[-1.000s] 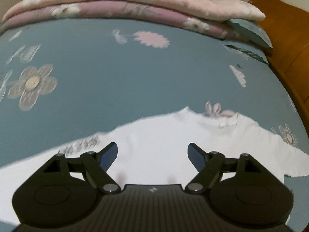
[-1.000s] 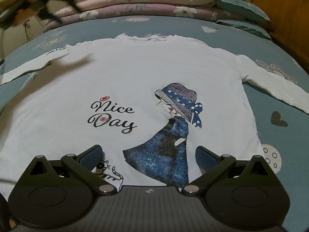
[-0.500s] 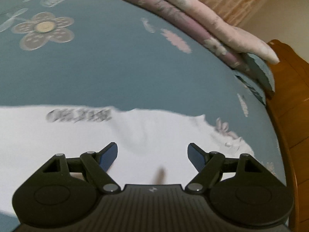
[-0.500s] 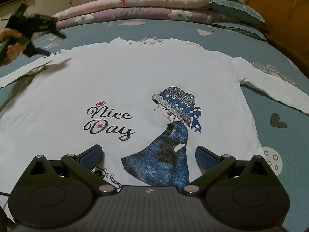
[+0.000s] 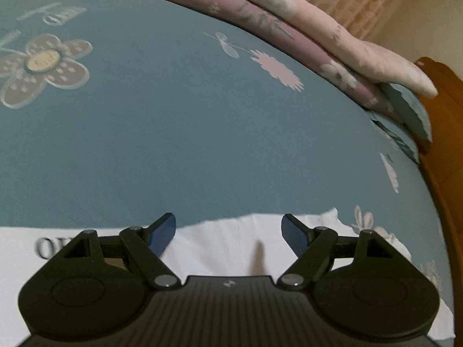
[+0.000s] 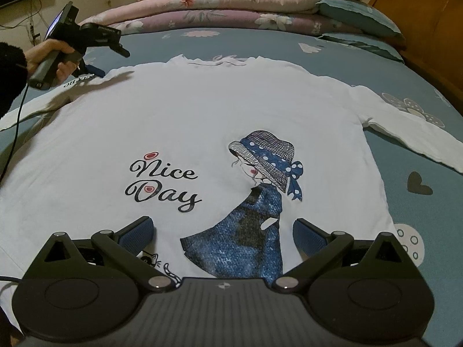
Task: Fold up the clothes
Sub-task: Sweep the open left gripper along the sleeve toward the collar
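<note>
Left wrist camera is looking down close over the shirt (image 5: 231,245) shoulder; right wrist camera is facing across the whole shirt (image 6: 202,115); both are sharing its neckline.

Left gripper (image 5: 228,231) with jaws wide apart, nothing between the blue pads (image 5: 162,232), poised over the edge of a white shirt (image 5: 228,248). Beyond the shirt, bare blue flowered bed sheet (image 5: 173,121); farther still, 2 stacked folded quilts (image 5: 289,20) beside a wooden headboard (image 5: 445,101).
</note>
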Available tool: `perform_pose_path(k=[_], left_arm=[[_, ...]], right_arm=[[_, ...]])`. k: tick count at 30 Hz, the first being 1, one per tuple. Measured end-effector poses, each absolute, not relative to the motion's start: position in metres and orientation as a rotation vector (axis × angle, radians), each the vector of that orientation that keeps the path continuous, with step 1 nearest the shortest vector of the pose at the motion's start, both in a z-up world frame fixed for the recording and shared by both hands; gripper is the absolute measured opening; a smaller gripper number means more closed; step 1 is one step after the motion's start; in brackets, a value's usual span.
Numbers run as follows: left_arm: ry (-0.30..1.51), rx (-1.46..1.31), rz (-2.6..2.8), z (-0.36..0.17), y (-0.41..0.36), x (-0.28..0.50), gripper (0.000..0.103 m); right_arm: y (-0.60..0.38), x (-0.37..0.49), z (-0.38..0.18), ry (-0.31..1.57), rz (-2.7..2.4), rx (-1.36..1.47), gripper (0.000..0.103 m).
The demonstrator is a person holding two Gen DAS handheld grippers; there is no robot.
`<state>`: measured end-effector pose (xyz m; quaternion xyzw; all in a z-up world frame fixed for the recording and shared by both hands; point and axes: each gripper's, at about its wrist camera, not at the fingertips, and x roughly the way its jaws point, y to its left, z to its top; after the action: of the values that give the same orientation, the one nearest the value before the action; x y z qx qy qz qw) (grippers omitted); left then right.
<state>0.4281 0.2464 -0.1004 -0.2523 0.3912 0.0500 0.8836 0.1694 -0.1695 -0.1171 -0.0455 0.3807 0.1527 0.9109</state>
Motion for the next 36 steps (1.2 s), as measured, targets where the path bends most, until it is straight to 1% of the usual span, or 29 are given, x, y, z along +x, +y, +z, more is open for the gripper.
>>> perform_pose_path(k=[3, 7, 14, 18, 21, 25, 28, 31, 36], left_arm=[[0.810, -0.531, 0.061, -0.086, 0.244, 0.407, 0.080], [0.848, -0.520, 0.015, -0.079, 0.238, 0.366, 0.081], [0.901, -0.583, 0.018, -0.109, 0.244, 0.310, 0.081], [0.871, -0.641, 0.050, -0.109, 0.262, 0.285, 0.081], [0.862, -0.630, 0.068, -0.095, 0.261, 0.277, 0.081], [0.831, -0.671, -0.063, -0.083, 0.239, 0.281, 0.081], [0.857, -0.649, -0.143, -0.087, 0.210, 0.293, 0.081], [0.898, -0.614, -0.109, -0.101, 0.197, 0.301, 0.081], [0.925, -0.603, -0.066, -0.113, 0.206, 0.284, 0.082]], right_arm=[[-0.169, 0.169, -0.117, 0.784, 0.313, -0.095, 0.103], [-0.169, 0.168, -0.117, 0.784, 0.307, -0.095, 0.103], [-0.168, 0.168, -0.117, 0.783, 0.297, -0.094, 0.103], [-0.168, 0.169, -0.117, 0.781, 0.295, -0.094, 0.103], [-0.168, 0.169, -0.118, 0.779, 0.294, -0.094, 0.103], [-0.167, 0.169, -0.118, 0.781, 0.292, -0.093, 0.103], [-0.168, 0.169, -0.118, 0.780, 0.293, -0.093, 0.103], [-0.168, 0.169, -0.117, 0.782, 0.293, -0.092, 0.103], [-0.168, 0.169, -0.117, 0.787, 0.296, -0.093, 0.103]])
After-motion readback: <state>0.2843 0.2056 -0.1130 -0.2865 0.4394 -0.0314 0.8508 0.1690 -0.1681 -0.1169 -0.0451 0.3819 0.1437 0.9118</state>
